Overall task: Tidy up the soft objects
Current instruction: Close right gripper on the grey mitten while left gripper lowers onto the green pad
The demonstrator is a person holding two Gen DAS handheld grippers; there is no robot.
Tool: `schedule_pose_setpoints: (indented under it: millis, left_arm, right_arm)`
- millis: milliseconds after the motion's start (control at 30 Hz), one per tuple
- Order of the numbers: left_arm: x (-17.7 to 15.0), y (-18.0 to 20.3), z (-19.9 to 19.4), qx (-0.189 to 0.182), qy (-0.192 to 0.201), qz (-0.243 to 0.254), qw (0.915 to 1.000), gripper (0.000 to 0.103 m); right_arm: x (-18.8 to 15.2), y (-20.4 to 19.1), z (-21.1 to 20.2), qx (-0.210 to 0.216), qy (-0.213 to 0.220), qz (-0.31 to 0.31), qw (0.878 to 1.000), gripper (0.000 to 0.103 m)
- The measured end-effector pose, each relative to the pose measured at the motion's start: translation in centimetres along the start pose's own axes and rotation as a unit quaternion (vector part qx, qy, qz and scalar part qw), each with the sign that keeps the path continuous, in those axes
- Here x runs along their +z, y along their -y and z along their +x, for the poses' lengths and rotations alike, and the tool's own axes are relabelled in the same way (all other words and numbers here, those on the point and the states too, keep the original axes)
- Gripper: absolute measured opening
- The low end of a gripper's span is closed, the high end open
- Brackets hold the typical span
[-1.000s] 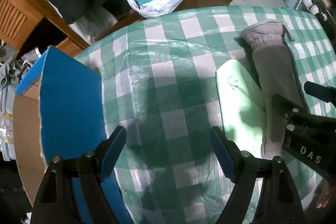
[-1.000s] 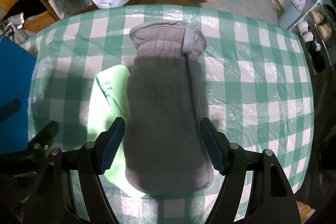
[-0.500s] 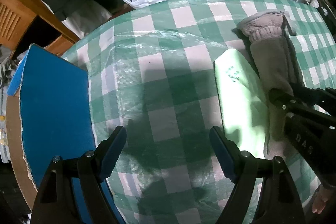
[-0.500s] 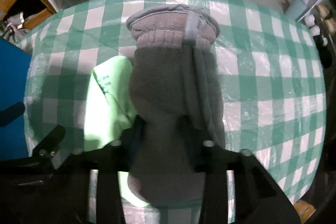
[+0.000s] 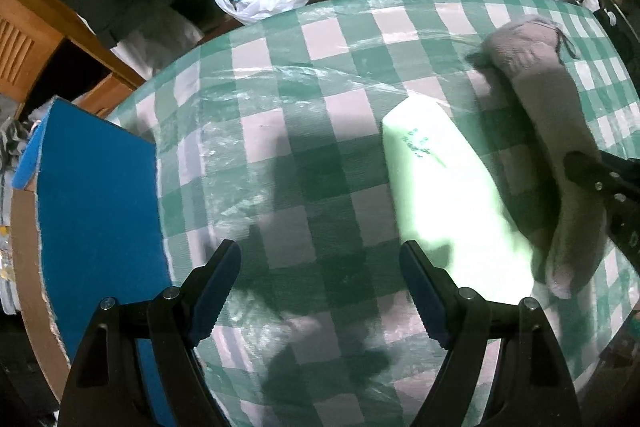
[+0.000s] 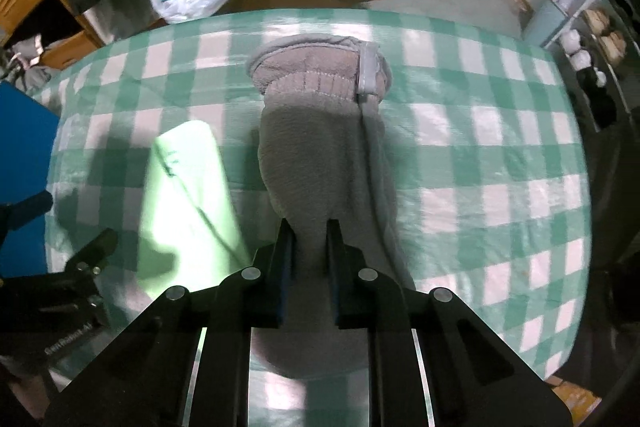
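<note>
Green-and-white checked cloth covers the table where the grey fleece sock lies lengthwise, overlapping a pale green cloth at its left. Right gripper has pinched the sock's lower part; left gripper hovers spread wide over bare cloth beside a blue box.

- The right gripper, whose jaws stood wide on either side of the grey sock a second ago, has just closed and now pinches the fabric into a ridge.
- The sock's lower end is lifted off the light green cloth at its 9 o'clock side.
</note>
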State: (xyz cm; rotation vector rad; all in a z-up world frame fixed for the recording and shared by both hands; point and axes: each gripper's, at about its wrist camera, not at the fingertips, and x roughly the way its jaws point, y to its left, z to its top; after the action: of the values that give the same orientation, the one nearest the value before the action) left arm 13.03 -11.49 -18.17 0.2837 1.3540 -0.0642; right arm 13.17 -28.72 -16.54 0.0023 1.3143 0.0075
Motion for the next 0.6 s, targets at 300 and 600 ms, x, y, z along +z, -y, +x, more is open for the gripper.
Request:
schedule_pose_setpoints:
  millis: [300, 600]
  left_arm:
    - [0.9, 1.7, 0.9, -0.040, -0.025, -0.022, 0.9987, 0.083]
    - [2.6, 2.1, 2.5, -0.080, -0.065, -0.089, 0.9907, 0.083]
  right_arm:
    - [-1.2, 3.8, 0.6, -0.020, -0.013, 0.020, 1.000, 0.012]
    - [-2.0, 4.2, 0.9, -0.030, -0.012, 0.014, 0.999, 0.042]
